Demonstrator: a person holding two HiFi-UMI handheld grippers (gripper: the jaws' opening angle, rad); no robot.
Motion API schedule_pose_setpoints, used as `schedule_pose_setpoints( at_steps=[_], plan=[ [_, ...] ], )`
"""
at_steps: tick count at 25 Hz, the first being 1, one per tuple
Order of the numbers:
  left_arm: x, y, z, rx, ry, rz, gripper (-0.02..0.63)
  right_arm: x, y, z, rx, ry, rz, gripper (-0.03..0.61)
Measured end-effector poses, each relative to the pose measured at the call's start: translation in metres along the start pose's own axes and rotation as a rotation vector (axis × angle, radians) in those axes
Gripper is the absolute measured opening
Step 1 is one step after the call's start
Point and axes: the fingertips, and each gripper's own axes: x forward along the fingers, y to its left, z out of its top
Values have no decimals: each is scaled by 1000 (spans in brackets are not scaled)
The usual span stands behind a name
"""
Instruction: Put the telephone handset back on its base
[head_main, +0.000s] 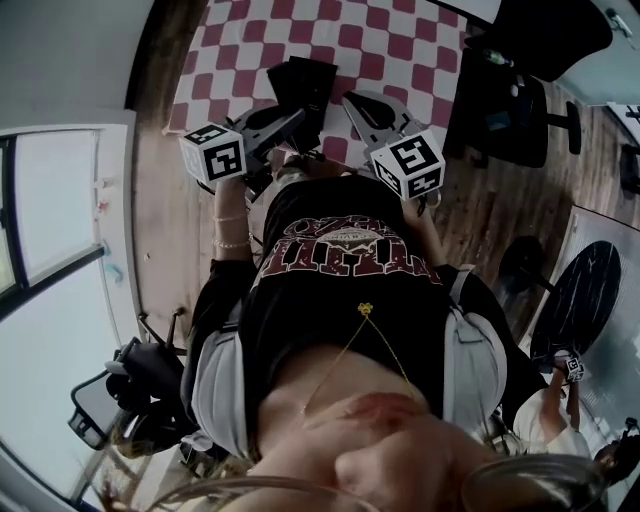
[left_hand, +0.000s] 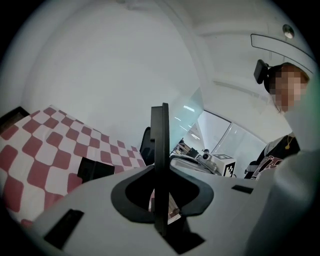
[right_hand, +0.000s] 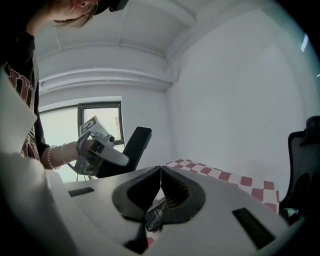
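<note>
Close under the head camera the person's black T-shirt (head_main: 350, 270) fills the view, both grippers held short of the red-checked tablecloth (head_main: 400, 40). Left gripper (left_hand: 160, 215) pinches a flat black slab edge-on, most likely the handset (left_hand: 160, 145), the right gripper (right_hand: 160, 169) has its fingers pressed together on nothing, and what looks like the black base (left_hand: 95, 170) lies ahead on the cloth. Bring the handset over the base, turn it flat and lower squarely; open cloth surrounds it, with only an office chair (head_main: 520, 100) near the table's right edge.

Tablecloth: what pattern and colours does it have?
The tablecloth is red-and-white checked. It shows best in the head view.
</note>
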Motion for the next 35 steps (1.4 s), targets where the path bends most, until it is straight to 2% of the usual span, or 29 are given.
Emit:
schedule_pose_setpoints(
  at_steps=[7, 17, 35],
  plan=[
    [-1, 13, 13, 10, 30, -51, 81, 23, -5, 5, 3, 9, -40, 20],
    [-3, 36, 29, 31, 136, -126, 81, 52, -15, 11, 32, 20, -130, 20],
    [15, 66, 27, 27, 319, -241, 81, 56, -33, 1, 116, 41, -308, 20]
  ],
)
